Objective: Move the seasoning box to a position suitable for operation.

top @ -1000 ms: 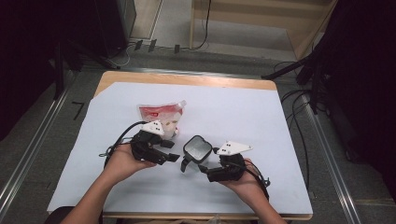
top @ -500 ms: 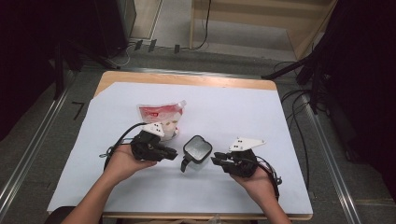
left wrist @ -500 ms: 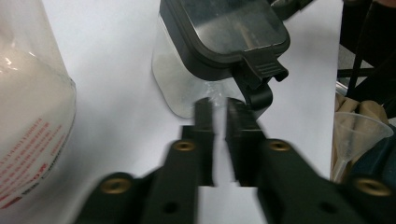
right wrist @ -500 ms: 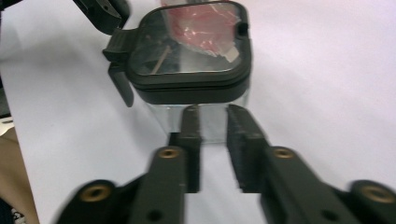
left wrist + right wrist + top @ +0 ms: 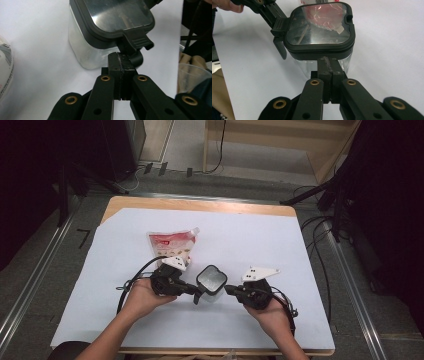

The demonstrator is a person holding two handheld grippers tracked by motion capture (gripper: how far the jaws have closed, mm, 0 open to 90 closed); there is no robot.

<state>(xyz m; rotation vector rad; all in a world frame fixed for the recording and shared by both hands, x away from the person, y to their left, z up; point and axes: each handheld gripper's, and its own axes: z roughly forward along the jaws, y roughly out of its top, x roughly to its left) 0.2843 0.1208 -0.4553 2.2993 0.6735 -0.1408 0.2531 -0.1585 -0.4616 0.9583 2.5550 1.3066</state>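
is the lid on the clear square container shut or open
Shut. The black-rimmed lid sits flat all round on the clear square container; only its black side latch hangs down, unclipped.

Each hand-held gripper, the left and the right, is built of black linked bars set with brass-ringed pivots and dark screw holes. A white three-cornered plate with small dark holes is carried on top of each, and a black cable is trailed from each body. Both forearms are seen bare, with no sleeves.
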